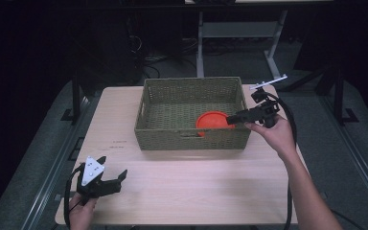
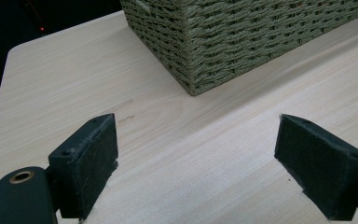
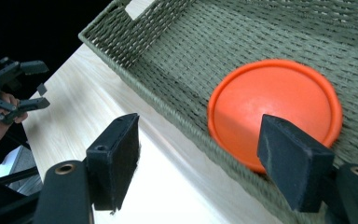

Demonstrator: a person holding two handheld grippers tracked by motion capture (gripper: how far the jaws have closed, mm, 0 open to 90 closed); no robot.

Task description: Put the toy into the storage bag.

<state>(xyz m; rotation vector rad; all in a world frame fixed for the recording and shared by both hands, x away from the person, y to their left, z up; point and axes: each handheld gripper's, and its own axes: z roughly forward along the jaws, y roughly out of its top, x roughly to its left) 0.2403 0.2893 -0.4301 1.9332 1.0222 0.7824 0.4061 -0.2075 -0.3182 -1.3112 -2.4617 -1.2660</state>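
A round orange disc (image 1: 212, 120) (image 3: 270, 102) lies flat in the front right corner of an olive woven basket (image 1: 172, 139) (image 3: 177, 56). My right gripper (image 1: 231, 120) (image 3: 198, 154) hovers at the basket's right front corner. It is open, its jaws stand on either side of the front rim, and one pad sits above the disc's edge without pressing on it. My left gripper (image 1: 112, 167) (image 2: 196, 154) rests low over the table's front left, open with bare wood between its pads. It points toward the basket's corner (image 2: 223, 42).
The light wooden table (image 1: 196, 191) has open surface in front of and left of the basket. The left gripper (image 3: 39, 85) and its hand show far off in the right gripper view. Dark floor, cables and a metal stand lie beyond the table's far edge.
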